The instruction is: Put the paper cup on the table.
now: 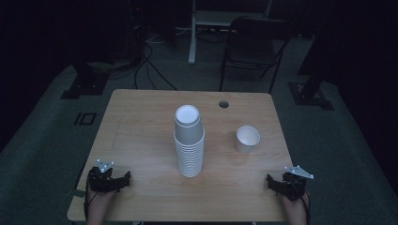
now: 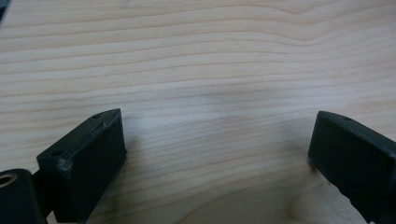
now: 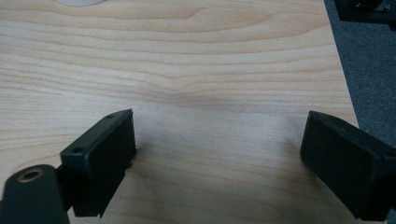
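Near front table [image 1: 141,117] edge: left gripper [image 1: 123,180], right gripper [image 1: 273,182], jaws wide; cup stack [image 1: 189,143] well apart.

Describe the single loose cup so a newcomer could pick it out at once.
Start at the wooden table and find the tall stack of white paper cups near its middle. To the right of the stack, apart from it, stands the single white cup, nearer the right gripper than the left. Unlike the upside-down stack, it stands alone with its mouth up.
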Demonstrator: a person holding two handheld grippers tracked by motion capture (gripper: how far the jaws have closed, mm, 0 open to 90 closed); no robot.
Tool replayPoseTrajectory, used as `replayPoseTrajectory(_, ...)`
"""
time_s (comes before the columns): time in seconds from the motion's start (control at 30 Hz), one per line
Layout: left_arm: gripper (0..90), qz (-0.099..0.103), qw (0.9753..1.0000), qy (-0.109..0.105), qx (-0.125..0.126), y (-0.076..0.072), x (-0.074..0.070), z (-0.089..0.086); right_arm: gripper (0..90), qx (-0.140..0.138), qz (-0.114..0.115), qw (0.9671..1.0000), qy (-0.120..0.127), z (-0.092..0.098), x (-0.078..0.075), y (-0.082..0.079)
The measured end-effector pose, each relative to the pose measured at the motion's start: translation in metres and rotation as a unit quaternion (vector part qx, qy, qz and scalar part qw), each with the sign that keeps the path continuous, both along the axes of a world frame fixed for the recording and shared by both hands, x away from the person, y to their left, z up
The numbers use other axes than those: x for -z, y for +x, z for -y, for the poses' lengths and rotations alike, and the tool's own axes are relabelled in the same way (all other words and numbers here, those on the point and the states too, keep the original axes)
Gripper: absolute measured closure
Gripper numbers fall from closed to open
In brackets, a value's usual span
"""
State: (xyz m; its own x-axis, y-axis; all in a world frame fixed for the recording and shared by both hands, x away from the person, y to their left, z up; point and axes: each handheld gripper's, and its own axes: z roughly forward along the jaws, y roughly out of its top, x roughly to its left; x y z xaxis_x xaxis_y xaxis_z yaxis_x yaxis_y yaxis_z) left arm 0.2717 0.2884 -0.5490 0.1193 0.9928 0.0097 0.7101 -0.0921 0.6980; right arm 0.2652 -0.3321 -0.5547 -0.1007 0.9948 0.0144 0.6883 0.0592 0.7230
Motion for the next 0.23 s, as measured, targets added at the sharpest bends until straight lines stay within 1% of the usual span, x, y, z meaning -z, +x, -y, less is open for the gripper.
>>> replayPoseTrajectory(0.23,4.4,0.0,1.0,0.0,-0.001,0.0001,0.0001,0.0,9.7,0.003,-0.001,1.0,0.001,-0.0013,-0.0001,0.0016)
